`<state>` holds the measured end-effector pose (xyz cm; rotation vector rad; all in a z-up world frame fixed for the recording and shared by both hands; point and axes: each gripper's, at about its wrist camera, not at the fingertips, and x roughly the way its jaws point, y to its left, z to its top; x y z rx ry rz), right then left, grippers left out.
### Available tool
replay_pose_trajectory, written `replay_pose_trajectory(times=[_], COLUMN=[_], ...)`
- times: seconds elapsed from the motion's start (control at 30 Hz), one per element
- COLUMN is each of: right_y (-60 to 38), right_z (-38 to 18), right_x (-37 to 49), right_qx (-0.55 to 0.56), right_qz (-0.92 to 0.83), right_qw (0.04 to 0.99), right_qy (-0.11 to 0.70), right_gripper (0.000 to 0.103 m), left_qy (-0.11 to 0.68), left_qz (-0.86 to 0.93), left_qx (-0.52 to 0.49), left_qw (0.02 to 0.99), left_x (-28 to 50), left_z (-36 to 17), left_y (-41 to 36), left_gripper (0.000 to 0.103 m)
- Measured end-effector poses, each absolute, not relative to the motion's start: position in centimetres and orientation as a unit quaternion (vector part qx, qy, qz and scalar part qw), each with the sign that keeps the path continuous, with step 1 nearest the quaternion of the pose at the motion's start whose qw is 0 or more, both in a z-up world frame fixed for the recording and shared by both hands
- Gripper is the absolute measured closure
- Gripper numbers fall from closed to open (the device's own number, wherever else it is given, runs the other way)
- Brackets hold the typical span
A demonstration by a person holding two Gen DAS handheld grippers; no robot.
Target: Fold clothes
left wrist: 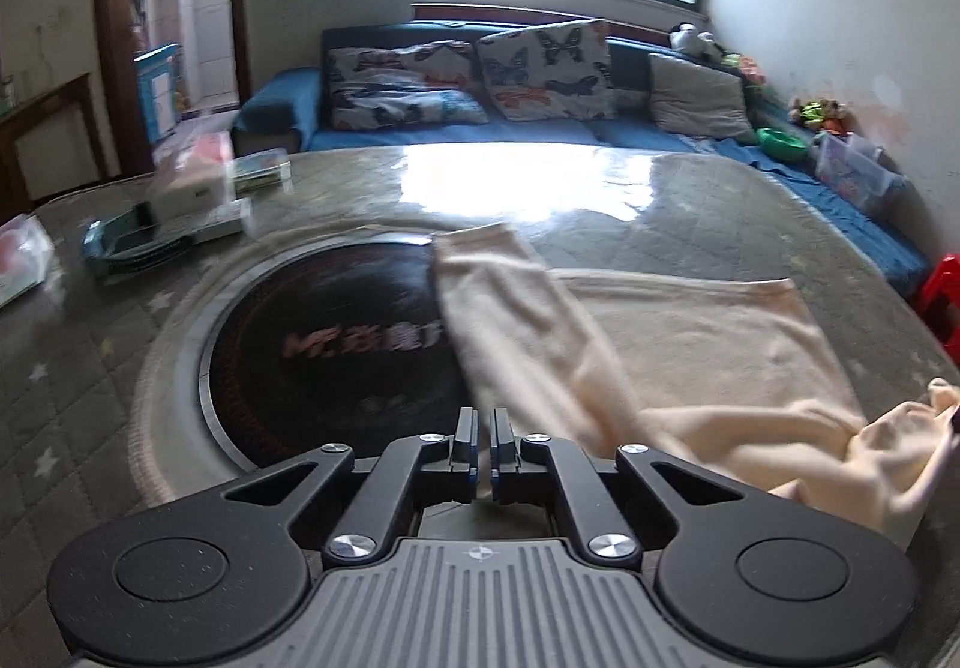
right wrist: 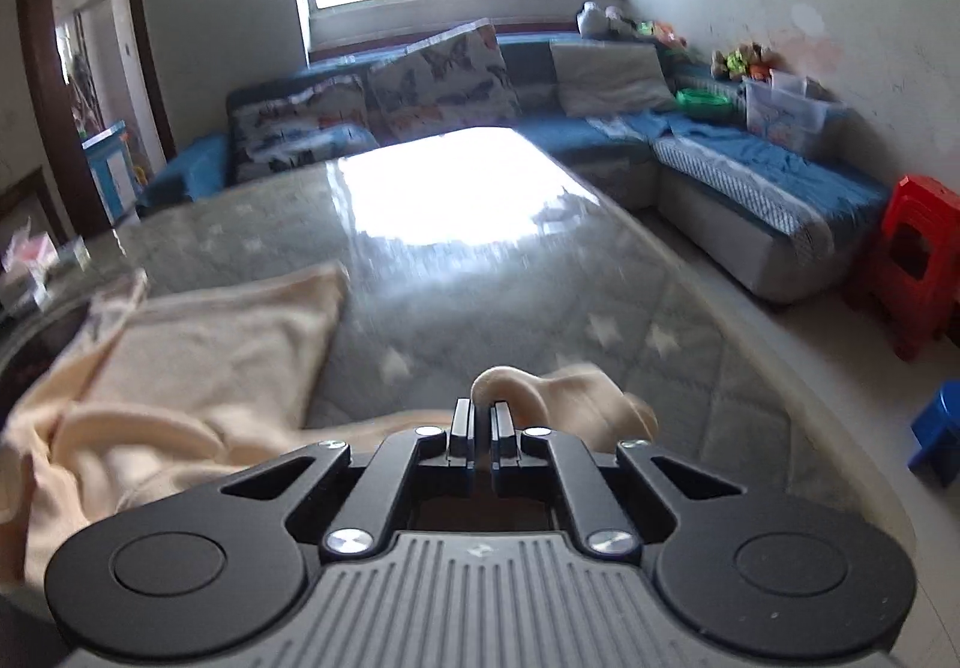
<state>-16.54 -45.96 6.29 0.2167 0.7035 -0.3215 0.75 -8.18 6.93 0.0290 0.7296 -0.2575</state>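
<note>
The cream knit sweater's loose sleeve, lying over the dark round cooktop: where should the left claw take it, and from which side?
Grip the cream knit sweater's sleeve at its cuff end, coming from the dark round cooktop side. That end lies flat and free, with a straight edge, so the left claw, now shut and empty, could likely pinch it cleanly and fold it inward.

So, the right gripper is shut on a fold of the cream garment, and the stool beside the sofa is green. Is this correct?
Not quite. The stool beside the sofa is red, not green, as the right wrist view shows. The rest holds: the right gripper is shut on a fold of the cream garment.
</note>
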Motion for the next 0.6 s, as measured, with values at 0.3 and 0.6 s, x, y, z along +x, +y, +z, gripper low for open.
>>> replay_pose_trajectory(times=[0.3,0.6], right_y=[-46.3,-47.1], right_z=[5.5,6.2], right_x=[-17.7,-18.0], right_qx=[0.111,0.100], right_qz=[-0.160,-0.176], right_qw=[0.914,0.918], right_qy=[0.355,0.340], right_gripper=[0.092,0.086], left_qy=[0.357,0.378], left_qz=[-0.157,-0.122], left_qx=[0.064,0.049], left_qw=[0.919,0.917], left_x=[4.4,4.5], left_z=[5.8,4.3], left_y=[-14.6,-12.0], left_gripper=[0.050,0.100])
